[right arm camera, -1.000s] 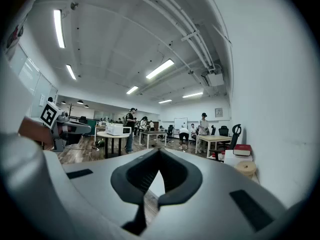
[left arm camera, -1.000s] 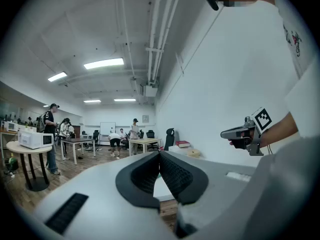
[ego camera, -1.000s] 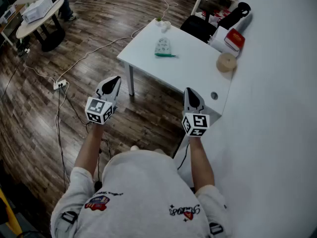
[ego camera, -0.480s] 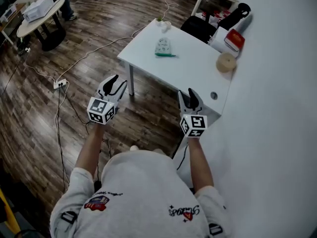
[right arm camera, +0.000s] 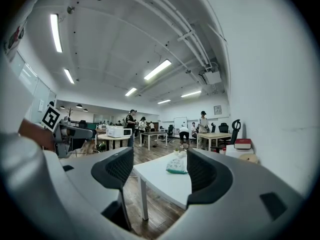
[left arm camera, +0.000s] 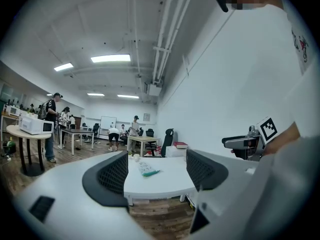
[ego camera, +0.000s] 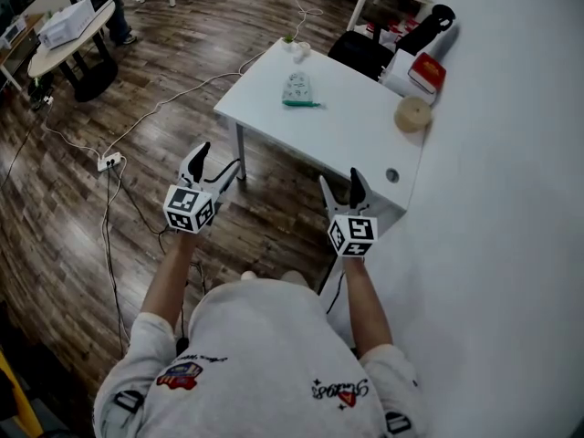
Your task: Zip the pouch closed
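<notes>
Both claws have just been opening. In the head view, the left claw (ego camera: 219, 161) and right claw (ego camera: 339, 181) hold their jaws wide apart above the wooden floor (ego camera: 82, 235). The pouch (ego camera: 298, 88) lies well away on the white bench (ego camera: 360, 130). In the left gripper view, nothing sits between the jaws. The right gripper view shows the same, and the far-off pouch may have a green edge.

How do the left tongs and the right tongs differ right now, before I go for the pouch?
The left tongs hang over the wooden floor, off the near-left corner of the table; the right tongs sit before its near edge, beside the white wall. The left tongs angle in toward the table; the right tongs point almost straight up the picture. Shared: both have just been opening, stand wide and empty, well short of the pouch.
</notes>
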Demonstrator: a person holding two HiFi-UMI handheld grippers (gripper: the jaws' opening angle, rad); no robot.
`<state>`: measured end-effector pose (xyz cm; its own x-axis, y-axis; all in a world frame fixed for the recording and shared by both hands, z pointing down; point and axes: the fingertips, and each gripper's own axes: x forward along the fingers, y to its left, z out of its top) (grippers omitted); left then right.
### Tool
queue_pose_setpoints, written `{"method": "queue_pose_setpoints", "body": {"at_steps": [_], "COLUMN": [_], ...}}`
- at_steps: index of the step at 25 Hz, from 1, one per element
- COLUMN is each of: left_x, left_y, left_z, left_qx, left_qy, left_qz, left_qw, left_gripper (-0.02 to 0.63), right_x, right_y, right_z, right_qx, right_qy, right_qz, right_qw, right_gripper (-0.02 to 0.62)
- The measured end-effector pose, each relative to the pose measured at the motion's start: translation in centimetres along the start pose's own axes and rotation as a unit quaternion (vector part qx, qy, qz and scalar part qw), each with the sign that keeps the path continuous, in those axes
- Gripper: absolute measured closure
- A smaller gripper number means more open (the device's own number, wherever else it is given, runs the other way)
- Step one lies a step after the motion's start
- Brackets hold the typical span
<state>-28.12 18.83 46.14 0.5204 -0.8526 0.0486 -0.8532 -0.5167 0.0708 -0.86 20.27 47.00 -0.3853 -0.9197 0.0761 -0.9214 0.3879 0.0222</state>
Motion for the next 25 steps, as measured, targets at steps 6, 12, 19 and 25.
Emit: {"method": "queue_pose_setpoints", "body": {"at_steps": [6, 12, 19, 25], "left_x": [0.4, 1.8, 5.0, 9.4], "left_y": [0.0, 0.0, -0.2, 2.5], "left_z": [0.0, -1.1, -2.4, -2.1], "left_qx": [0.003, -0.006, -0.012, -0.014], "left_qy": [0.012, 0.021, 0.036, 0.047], "left_qz": [-0.016, -0.022, -0.033, -0.025], "left_qw": [0.9998, 0.9995, 0.9988, 0.9985], "left_gripper": [0.259, 0.259, 0.259, 0.259], "right_x": [-0.8, -1.0, 1.5, 6.9], "right_y": [0.6, -0.5, -3.0, -6.2], "right_z": [0.6, 0.0, -1.0, -0.3], "right_qx": [0.006, 0.010, 0.024, 0.025], "right_qy": [0.001, 0.004, 0.009, 0.009], "right_qz": [-0.017, -0.032, -0.034, -0.029], "right_qw": [1.000, 0.999, 0.999, 0.999], "right_gripper": [0.262, 0.262, 0.266, 0.272]}}
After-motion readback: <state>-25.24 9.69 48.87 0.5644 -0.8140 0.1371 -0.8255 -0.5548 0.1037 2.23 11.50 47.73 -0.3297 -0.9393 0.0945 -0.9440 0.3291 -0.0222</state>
